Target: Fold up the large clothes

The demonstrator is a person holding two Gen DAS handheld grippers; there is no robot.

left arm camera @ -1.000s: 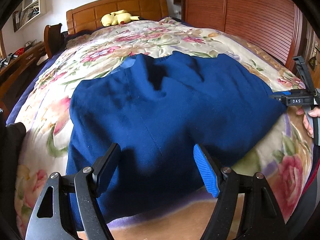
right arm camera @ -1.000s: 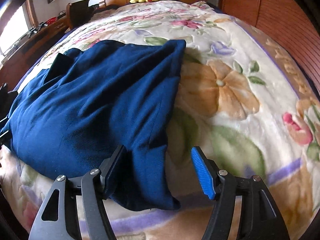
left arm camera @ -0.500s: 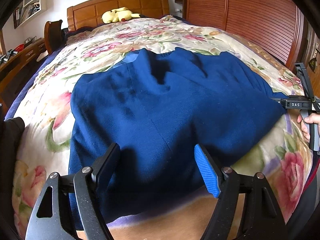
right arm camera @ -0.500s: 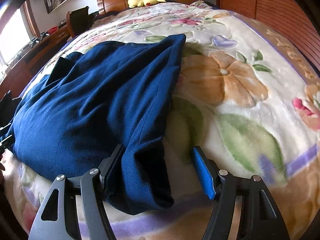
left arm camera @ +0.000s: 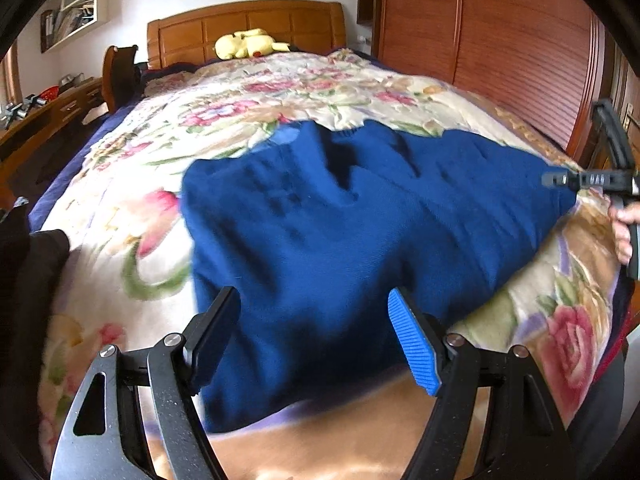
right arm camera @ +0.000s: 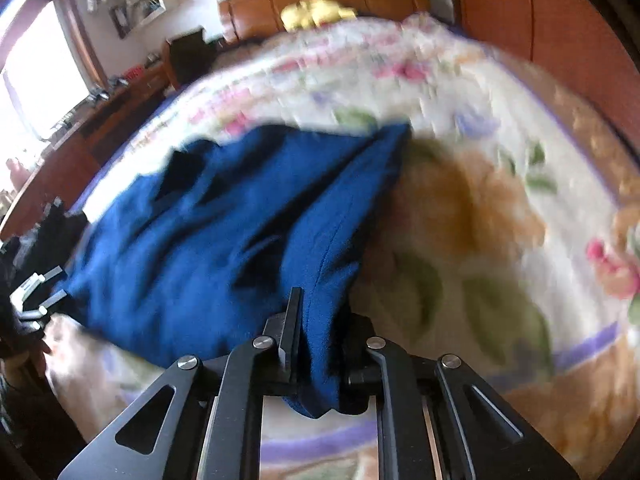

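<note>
One corner grip is all I can count as done: my right claw (right arm camera: 316, 344) is pressed together on a fold of the blue garment (left arm camera: 360, 236) at its near right edge, the cloth bunched between the two fingers and hanging out below them. My left claw (left arm camera: 316, 336) stands spread wide, its black finger and blue ribbed pad well apart, hovering just over the garment's near hem at 6 o'clock without touching it, as far as I can tell. I judge the fold itself as barely begun; the left corner is not yet gripped, and no half has been carried over onto the other. The garment lies roughly flat across the near half of the bed (left arm camera: 132, 216), on a floral blanket, with its far edge toward 12 o'clock and the wooden headboard (left arm camera: 244, 24) well beyond. It looks like thick, dark blue knit or fleece, matte, with a seam running down the middle and soft ridges and dents near the top; a paler blue patch shows at the far edge around 11 o'clock. Seen from the right wrist view, the pinched side rises in a long ridge running toward 1 o'clock, so that edge seems lifted off the blanket. A yellow plush toy (left arm camera: 248, 44) rests against the headboard, clear of the work. Both views are blurred.
</note>
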